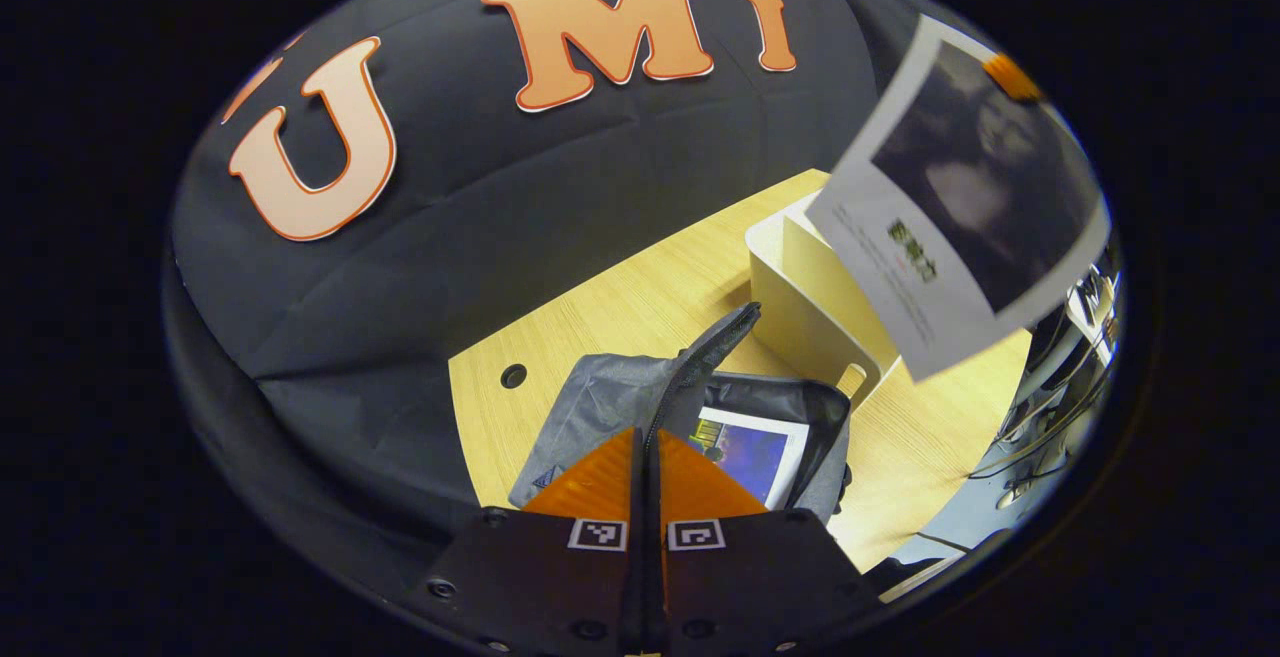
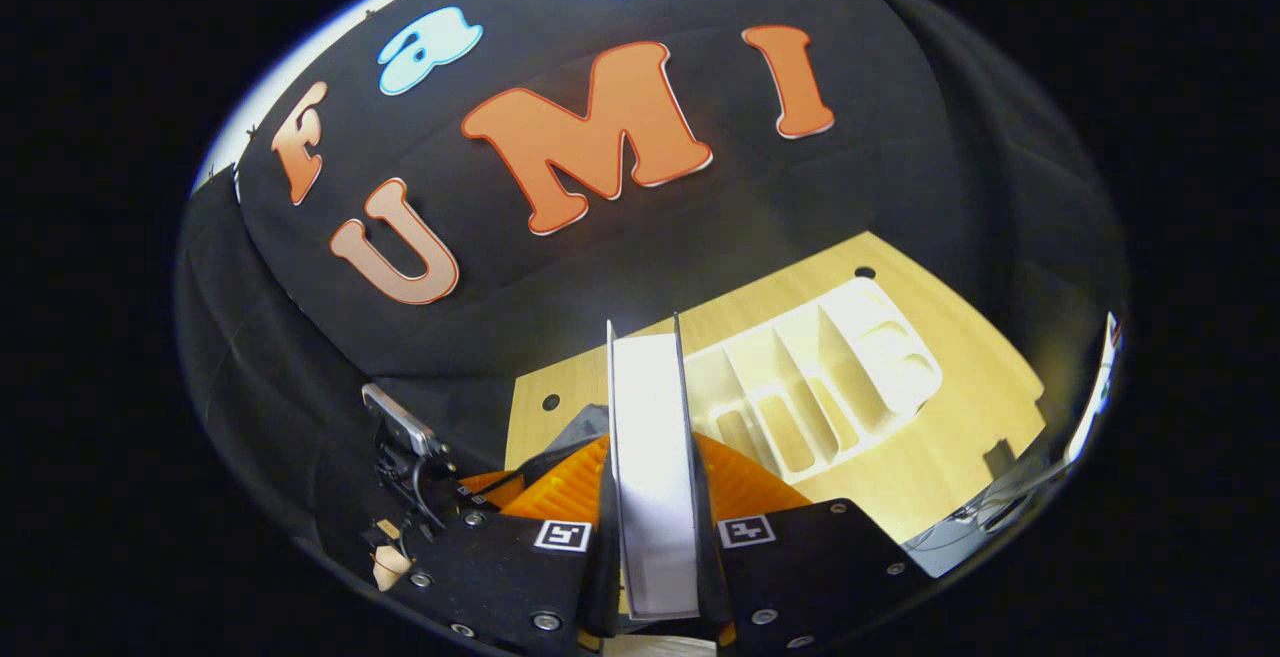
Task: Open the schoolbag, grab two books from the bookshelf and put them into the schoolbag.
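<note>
While clamped between both fingers of the right gripper (image 2: 655,457), stands on edge, pages outward: second book (image 2: 650,397), a thin paperback. Likely light, stiff along the spine, floppy across the covers; glossy jacket, so probably prone to slipping. Best gripped near the spine with a firm squeeze, not by a loose corner. Hangs tilted in mid-air above the bookshelf (image 1: 790,307) in the left gripper view, well above the schoolbag (image 1: 600,407).

Left gripper (image 1: 645,457) pressed together on the bag's zip flap (image 1: 715,337), lifting that soft, limp fabric to keep the mouth open. Lies on the wooden table (image 1: 620,307) just beside the shelf.

Counted: two books, one already inside the bag (image 1: 755,457), one in the right gripper; one schoolbag; one white bookshelf with several slots, none seen holding a book; two grippers
</note>
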Available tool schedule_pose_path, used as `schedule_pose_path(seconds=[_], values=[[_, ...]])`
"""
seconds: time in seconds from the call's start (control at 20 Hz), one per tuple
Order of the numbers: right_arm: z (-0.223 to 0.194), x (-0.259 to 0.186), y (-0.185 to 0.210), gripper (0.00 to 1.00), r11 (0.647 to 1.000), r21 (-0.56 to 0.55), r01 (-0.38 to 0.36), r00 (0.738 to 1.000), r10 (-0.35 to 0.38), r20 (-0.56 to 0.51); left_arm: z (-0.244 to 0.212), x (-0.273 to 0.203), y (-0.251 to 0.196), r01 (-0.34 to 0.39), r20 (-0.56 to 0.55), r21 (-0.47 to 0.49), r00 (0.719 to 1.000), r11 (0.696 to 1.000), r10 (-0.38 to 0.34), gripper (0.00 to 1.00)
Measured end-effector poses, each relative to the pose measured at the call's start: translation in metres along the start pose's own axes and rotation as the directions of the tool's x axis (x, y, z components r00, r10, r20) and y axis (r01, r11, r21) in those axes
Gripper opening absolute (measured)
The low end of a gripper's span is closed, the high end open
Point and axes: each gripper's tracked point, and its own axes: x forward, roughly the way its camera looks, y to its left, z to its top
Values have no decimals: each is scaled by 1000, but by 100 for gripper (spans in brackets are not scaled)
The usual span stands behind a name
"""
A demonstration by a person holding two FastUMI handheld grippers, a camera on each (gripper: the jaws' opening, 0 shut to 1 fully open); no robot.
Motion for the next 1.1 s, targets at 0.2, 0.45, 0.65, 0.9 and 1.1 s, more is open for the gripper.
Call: schedule_pose_path(seconds=[0.2,0.45,0.65,0.9,1.1], values=[[-61,18,-8,30,963,259,-71,996,83,-35,5,-5,16,-12,10,0,1000,1000,12,1],[-121,62,-27,30,823,563,-73,992,117,-43,13,-8,35,-46,16,-9,999,999,46,1],[-154,95,-28,30,734,672,-100,989,150,-17,23,-12,41,-53,24,8,998,999,52,1],[-172,146,-18,30,634,753,-176,981,179,79,32,-16,36,-33,39,12,999,999,32,1],[-195,186,-2,31,628,763,-152,984,170,56,39,-18,33,-32,47,41,998,999,30,1]])
